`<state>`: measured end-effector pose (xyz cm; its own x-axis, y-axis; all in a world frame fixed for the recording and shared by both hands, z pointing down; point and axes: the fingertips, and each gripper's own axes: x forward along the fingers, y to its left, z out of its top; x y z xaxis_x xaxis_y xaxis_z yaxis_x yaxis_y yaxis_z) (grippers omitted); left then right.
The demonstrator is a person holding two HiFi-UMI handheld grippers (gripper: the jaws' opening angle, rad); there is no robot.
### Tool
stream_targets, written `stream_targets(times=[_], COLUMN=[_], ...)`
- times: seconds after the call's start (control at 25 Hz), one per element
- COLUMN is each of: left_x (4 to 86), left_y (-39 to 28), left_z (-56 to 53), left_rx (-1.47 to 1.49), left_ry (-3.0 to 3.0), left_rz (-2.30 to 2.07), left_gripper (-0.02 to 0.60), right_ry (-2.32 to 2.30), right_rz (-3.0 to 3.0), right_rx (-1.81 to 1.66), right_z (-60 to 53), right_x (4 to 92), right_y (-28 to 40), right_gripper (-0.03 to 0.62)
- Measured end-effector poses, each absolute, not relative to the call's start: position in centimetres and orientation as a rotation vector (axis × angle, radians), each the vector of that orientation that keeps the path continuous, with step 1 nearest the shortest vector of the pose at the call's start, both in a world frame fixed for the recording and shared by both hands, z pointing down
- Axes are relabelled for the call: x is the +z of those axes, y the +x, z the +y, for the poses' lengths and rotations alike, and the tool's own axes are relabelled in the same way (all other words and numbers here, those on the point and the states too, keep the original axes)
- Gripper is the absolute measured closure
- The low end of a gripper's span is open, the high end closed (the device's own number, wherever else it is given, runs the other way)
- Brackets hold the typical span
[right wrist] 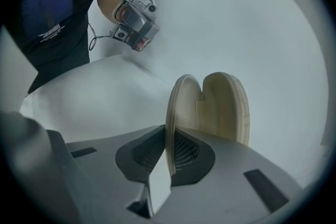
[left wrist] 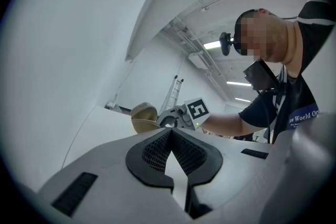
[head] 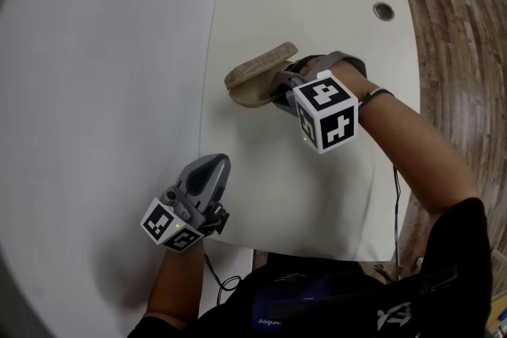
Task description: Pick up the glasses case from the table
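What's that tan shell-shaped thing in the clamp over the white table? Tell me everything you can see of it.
It is a tan, oval, fabric-looking glasses case, a clamshell standing open: two shallow halves joined along one long side. The right gripper is shut on the thin rim of one half, so the case sticks out beyond the jaws, over the white table. Nothing else touches it, and it seems to hang clear of the tabletop.

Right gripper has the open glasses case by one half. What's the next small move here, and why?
Probably lift the right gripper straight up a little, jaws shut. They pinch only one thin half of the glasses case, the other half gapes free, and the case looks close above the table. The left gripper is shut and empty.
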<state>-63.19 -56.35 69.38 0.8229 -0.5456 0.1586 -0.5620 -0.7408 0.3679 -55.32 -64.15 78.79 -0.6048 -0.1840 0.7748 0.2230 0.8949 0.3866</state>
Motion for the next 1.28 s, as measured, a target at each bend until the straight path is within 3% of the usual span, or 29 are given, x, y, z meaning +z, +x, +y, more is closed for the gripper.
stream_targets(times=[0.8,1.28], left_x=[51.1,45.1], left_y=[-59.4,-62.9], left_z=[-44.9,-38.2], left_rx=[0.032,-0.046], left_ry=[2.796,2.882], left_rz=[-0.761,-0.704], left_gripper=[0.583,0.584], right_ry=[0.2,0.473], right_rz=[-2.224,-2.322], right_rx=[-0.342,-0.163], right_z=[-48.1,-35.2], right_x=[60.1,52.5], right_y=[-47.4,-49.3], right_gripper=[0.572,0.572])
